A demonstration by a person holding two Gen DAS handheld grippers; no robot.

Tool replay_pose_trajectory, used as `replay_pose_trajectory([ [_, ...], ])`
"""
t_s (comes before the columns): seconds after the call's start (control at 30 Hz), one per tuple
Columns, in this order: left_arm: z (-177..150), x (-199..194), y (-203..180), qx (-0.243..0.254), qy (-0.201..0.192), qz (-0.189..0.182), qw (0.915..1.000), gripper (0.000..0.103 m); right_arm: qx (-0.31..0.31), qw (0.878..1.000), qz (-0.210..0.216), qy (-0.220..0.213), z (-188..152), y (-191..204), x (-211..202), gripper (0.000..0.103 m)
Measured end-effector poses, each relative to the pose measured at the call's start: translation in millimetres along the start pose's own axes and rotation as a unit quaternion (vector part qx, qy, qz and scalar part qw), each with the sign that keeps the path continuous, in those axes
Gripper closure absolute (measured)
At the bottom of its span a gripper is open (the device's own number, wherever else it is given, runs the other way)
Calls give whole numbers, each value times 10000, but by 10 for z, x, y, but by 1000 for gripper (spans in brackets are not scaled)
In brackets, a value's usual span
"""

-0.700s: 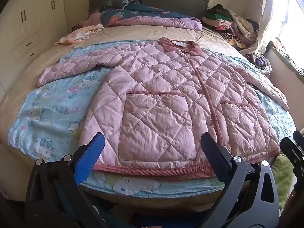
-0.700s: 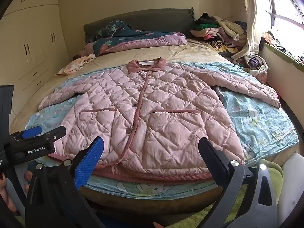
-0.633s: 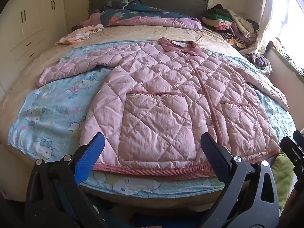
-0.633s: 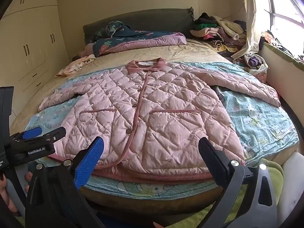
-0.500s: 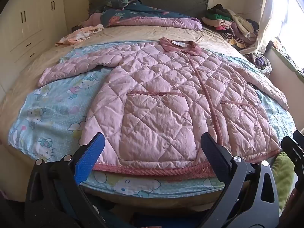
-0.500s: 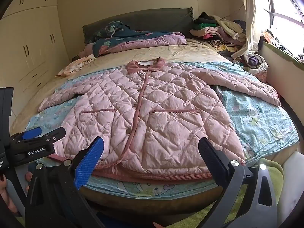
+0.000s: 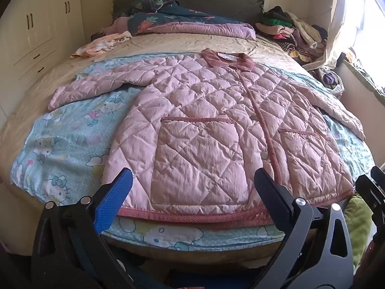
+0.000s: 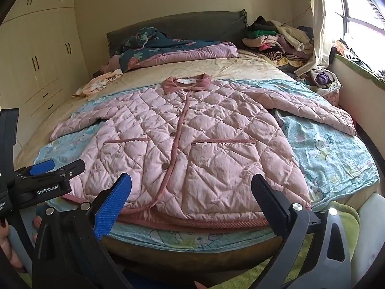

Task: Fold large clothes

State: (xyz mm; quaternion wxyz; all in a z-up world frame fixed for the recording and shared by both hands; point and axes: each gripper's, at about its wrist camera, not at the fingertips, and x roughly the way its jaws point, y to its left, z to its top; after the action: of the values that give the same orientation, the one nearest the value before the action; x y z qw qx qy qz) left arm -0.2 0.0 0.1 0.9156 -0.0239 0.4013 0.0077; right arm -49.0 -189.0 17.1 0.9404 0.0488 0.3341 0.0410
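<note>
Right wrist view first: one bed (image 8: 240, 65), and flat on it one pink quilted jacket (image 8: 192, 144), front up, collar toward the headboard, hem at the foot edge, both sleeves spread sideways. Under the jacket lies one cartoon-print blanket (image 8: 336, 154); one heap of clothes (image 8: 276, 41) sits beside the headboard. Two patch pockets (image 7: 199, 161), one each side of the placket. Left gripper (image 7: 192, 192) and right gripper (image 8: 191, 195) both hover off the hem, jaws spread wide, gripping nothing. The risk, I'd say: puffy padding springs back, so a shallow pinch could slip, or snag the blanket too.
</note>
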Motion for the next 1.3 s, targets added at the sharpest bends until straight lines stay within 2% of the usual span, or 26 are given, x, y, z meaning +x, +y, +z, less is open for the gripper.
replay_pose_trajectory([
  [1.3, 0, -1, 1, -2, -9, 5, 10000, 8, -25, 10000, 62, 1, -5, 46, -6, 4],
])
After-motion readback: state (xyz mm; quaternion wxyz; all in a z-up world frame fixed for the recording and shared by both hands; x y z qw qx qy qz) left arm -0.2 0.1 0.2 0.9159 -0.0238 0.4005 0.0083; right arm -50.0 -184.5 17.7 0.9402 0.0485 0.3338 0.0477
